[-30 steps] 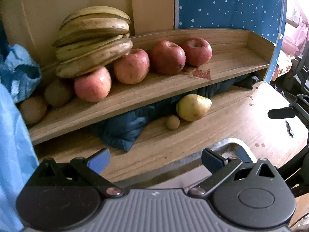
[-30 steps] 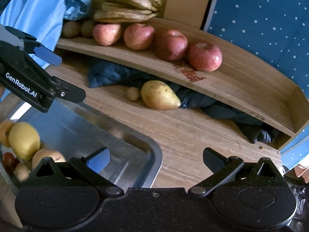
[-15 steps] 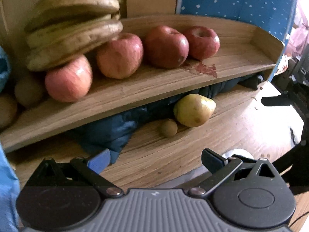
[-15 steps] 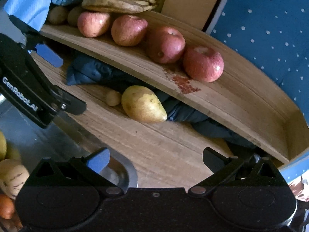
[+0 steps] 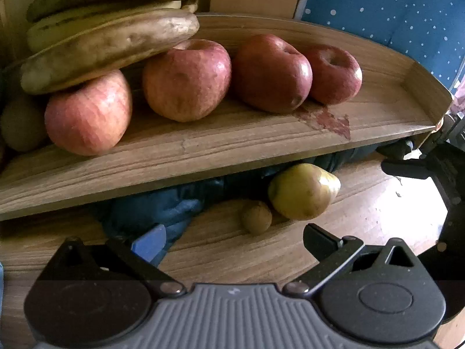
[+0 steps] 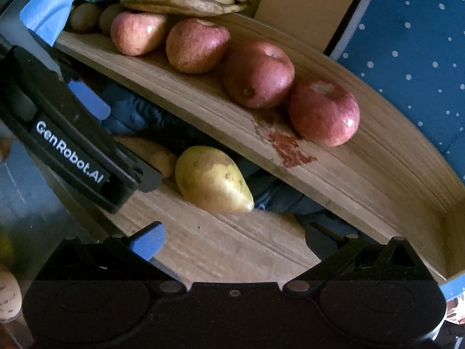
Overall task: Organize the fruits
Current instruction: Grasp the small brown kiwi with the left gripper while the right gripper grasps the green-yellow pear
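Starting at the left, bananas lie piled over four apples lined along the wooden shelf. Below, the left gripper, fingers spread and empty, faces a small brown fruit touching the pear on the table. The right gripper hangs wide open near that pear.

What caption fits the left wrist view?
Open left gripper nears a pear and small brown fruit under a shelf of apples and bananas.
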Demonstrator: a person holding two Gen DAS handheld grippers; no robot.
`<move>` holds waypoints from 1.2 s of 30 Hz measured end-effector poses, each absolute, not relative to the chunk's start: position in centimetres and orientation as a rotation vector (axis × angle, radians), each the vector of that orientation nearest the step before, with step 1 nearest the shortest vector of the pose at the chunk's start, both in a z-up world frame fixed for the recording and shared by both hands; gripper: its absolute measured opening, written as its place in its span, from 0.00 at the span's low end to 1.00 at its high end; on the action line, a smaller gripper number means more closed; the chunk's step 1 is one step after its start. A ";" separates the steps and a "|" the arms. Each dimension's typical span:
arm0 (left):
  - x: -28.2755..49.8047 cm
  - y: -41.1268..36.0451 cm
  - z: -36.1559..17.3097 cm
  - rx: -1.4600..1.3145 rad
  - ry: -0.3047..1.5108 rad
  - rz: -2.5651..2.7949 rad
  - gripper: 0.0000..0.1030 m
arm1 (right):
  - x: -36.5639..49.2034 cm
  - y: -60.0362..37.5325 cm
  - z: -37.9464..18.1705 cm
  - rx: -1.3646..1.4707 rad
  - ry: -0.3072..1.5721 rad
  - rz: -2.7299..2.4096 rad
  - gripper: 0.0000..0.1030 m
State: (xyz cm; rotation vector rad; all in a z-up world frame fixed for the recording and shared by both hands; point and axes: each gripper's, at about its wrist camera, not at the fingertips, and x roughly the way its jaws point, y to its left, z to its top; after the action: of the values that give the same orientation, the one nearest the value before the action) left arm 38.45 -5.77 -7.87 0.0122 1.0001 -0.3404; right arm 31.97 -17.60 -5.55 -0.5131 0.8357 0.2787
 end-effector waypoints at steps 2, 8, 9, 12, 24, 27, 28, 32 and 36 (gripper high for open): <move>38.7 -5.8 -7.9 0.007 1.001 -0.341 0.99 | 32.4 -17.5 -5.7 -0.515 0.834 0.287 0.98; 39.0 -5.7 -8.0 0.003 1.005 -0.337 0.99 | 33.4 -17.3 -6.2 -0.521 0.835 0.326 0.95; 39.1 -5.7 -8.0 0.002 1.005 -0.335 0.99 | 33.6 -17.2 -6.3 -0.524 0.835 0.332 0.94; 39.5 -6.0 -8.3 0.000 1.009 -0.336 0.99 | 34.0 -17.2 -6.5 -0.522 0.834 0.344 0.93; 39.5 -5.3 -8.4 -0.015 1.009 -0.344 0.95 | 35.0 -16.5 -7.3 -0.514 0.836 0.375 0.80; 39.5 -5.0 -8.4 -0.028 1.013 -0.353 0.91 | 35.1 -16.2 -7.6 -0.515 0.834 0.378 0.78; 39.5 -4.9 -8.4 -0.032 1.014 -0.356 0.90 | 35.2 -16.3 -7.6 -0.517 0.832 0.377 0.78; 39.4 -4.8 -8.4 -0.041 1.018 -0.366 0.86 | 35.1 -15.8 -7.9 -0.518 0.822 0.373 0.75; 39.4 -4.8 -8.5 -0.042 1.021 -0.369 0.86 | 35.5 -15.4 -8.4 -0.514 0.810 0.373 0.71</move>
State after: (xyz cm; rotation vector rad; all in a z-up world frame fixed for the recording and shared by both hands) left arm 39.38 -4.84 -8.46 -0.0420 1.0208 -0.3688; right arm 35.54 -15.43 -8.36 -0.5136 0.8102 0.3732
